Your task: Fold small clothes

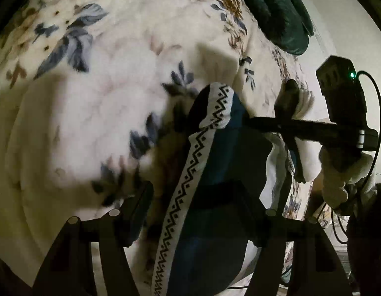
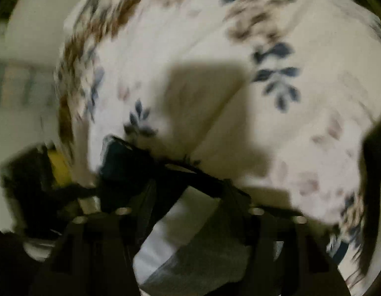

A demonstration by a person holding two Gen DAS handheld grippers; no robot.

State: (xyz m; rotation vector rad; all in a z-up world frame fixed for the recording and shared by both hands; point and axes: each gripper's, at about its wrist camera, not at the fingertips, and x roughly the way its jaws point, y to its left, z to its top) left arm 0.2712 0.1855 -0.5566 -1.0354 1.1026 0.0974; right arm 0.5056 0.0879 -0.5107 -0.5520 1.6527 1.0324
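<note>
Mid-fold over the floral blanket (image 1: pixel 91 113), my left gripper (image 1: pixel 202 197) pinches the navy garment (image 1: pixel 222 153) hanging between its fingers, my right gripper (image 1: pixel 292 133) seemingly clamps its white edge; next, lay it flat.

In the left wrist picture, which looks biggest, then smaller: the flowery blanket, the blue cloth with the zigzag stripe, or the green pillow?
1. flowery blanket, filling most of the view.
2. blue cloth, though it hangs close to the camera, so it may look bigger than it is.
3. green pillow, partly cut off at the top edge.
</note>
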